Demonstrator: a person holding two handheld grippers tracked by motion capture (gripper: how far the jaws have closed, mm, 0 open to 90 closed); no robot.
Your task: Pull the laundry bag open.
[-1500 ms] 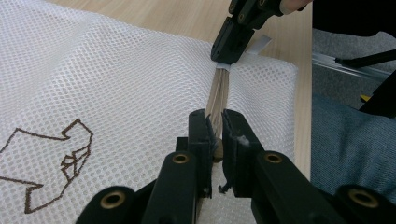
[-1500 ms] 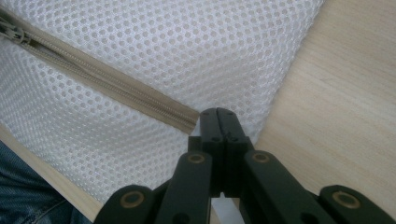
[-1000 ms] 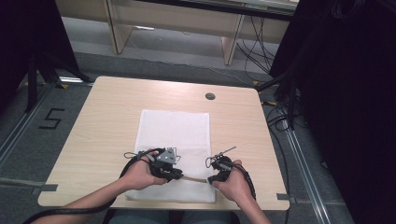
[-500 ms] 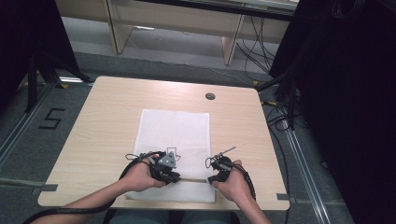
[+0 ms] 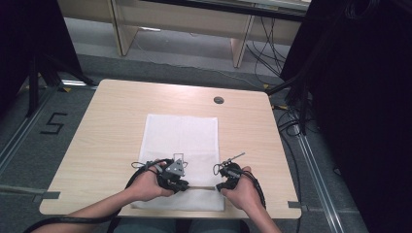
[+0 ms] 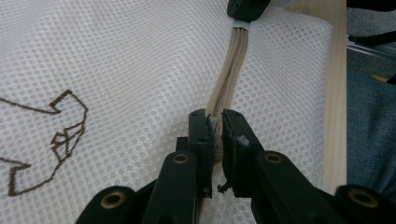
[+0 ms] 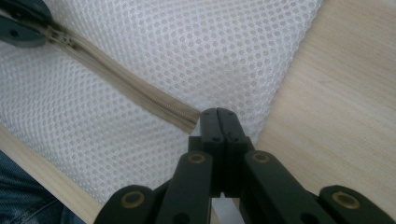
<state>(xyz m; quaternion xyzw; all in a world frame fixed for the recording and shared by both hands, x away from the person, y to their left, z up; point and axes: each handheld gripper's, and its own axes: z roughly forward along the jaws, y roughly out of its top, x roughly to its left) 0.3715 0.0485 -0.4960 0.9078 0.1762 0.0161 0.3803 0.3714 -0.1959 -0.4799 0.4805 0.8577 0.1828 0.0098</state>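
Pale wood table (image 5: 111, 121), white mesh bag (image 5: 182, 136) at 6 o'clock, grey floor around. Left gripper (image 6: 215, 135) clamped on beige zipper (image 6: 229, 79); right gripper (image 7: 218, 122) pinched together on mesh at zipper end.

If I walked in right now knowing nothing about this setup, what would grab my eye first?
Most striking is the white mesh bag lying flat in the middle of the wooden table, with a beige zipper running along its near end. A person's two hands each hold a black gripper there: the left gripper is pinched on the zipper, and the right gripper is clamped shut on the mesh at the zipper's end.
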